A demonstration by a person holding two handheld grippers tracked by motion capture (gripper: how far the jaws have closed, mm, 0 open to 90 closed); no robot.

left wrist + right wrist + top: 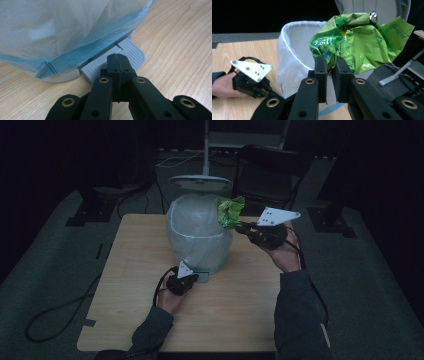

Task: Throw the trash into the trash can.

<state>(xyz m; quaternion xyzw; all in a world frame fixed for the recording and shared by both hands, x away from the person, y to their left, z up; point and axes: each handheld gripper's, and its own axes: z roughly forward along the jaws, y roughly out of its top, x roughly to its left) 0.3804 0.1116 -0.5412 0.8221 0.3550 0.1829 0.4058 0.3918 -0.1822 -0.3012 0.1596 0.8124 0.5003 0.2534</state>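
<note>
1. Pressing the pedal (113,58) of the pedal bin (200,237) looks like the left gripper's (191,279) job right now. Its jaws are together with nothing between them, tips on the grey ribbed pedal at the bin's near side, about mid-tabletop (240,305). The lid (200,182) stands up at the back, so I'd say the pedal is held down.

2. The bin sits toward the far edge of the tabletop, lined with a pale translucent bag (292,57), mouth open.

3. The right gripper (239,227) is clamped on a crumpled green snack wrapper (229,211), held in the air beside the bin's right rim, not yet over the opening.

4. My guess at the step: carrying trash to the bin. The next move calls for swinging the wrapper leftward over the mouth, then parting the jaws so it drops in, all while the left one keeps weight on the pedal or the lid may fall.

5. Count: one bin, one liner bag, one wrapper, two grippers, one table.
</note>
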